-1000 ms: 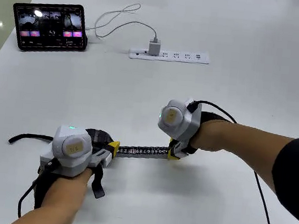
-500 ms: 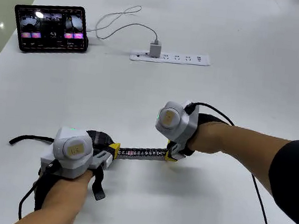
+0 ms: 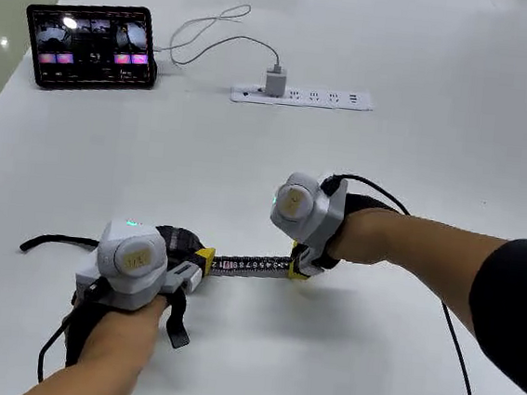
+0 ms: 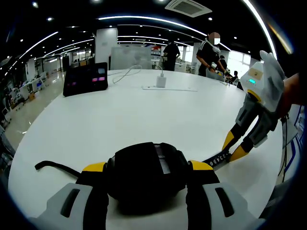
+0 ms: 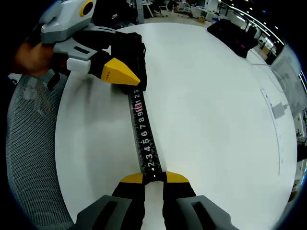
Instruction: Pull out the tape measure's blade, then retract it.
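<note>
Tape measure case point(image 3: 177, 245), black, lies on the white table point(image 3: 418, 147), near its front left part. Left gripper point(image 3: 199, 264) has its jaws pressed on both flanks of the case; the left gripper view shows the yellow tips either side of it. Blade point(image 3: 249, 267) runs flat on the tabletop from the case to the right gripper point(image 3: 296, 266), whose jaws are pinched on the blade's end. The right gripper view reads the scale to about 23 at the case mouth.

Edges and room: the table's left edge passes just beyond the tablet point(image 3: 91, 46); the near edge shows at bottom right, under the forearm. Power strip point(image 3: 301, 97) with a white charger point(image 3: 275, 82) sits well behind the work. Bare tabletop lies between strip and grippers, and further right of the right gripper. A black strap point(image 3: 49, 240) trails left from the case.

Against 1.0 s ago: the exposed blade is shorter and the right gripper is closer to the case; the left gripper's hold is unchanged
</note>
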Tool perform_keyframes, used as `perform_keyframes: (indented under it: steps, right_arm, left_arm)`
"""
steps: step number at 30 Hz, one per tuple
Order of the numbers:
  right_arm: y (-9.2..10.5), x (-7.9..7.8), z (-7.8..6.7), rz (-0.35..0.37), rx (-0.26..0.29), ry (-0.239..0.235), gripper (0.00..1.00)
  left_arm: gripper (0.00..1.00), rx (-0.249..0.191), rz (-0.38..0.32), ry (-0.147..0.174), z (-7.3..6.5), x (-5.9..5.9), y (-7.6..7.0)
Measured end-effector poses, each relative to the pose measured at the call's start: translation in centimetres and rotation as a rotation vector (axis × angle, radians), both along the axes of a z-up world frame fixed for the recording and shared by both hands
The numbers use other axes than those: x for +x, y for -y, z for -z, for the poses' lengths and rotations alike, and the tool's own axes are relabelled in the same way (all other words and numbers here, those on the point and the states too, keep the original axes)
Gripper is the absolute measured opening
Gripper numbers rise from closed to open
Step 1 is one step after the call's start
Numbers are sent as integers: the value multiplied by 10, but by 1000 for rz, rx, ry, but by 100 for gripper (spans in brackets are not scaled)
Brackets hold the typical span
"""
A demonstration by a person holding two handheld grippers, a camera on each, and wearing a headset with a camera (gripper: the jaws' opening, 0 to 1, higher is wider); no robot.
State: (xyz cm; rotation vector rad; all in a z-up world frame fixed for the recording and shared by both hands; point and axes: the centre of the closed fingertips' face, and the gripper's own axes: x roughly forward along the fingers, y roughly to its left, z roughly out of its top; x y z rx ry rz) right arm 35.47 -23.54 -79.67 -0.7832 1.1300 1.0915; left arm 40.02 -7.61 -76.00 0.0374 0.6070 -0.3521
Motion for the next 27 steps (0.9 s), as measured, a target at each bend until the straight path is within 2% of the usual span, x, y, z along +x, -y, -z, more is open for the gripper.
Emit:
perform_keyframes:
  steps: [27]
  right_arm:
    - [-16,3,0,4,23,7,9]
  left_arm:
    - [61,0,0,-1,0,0,0]
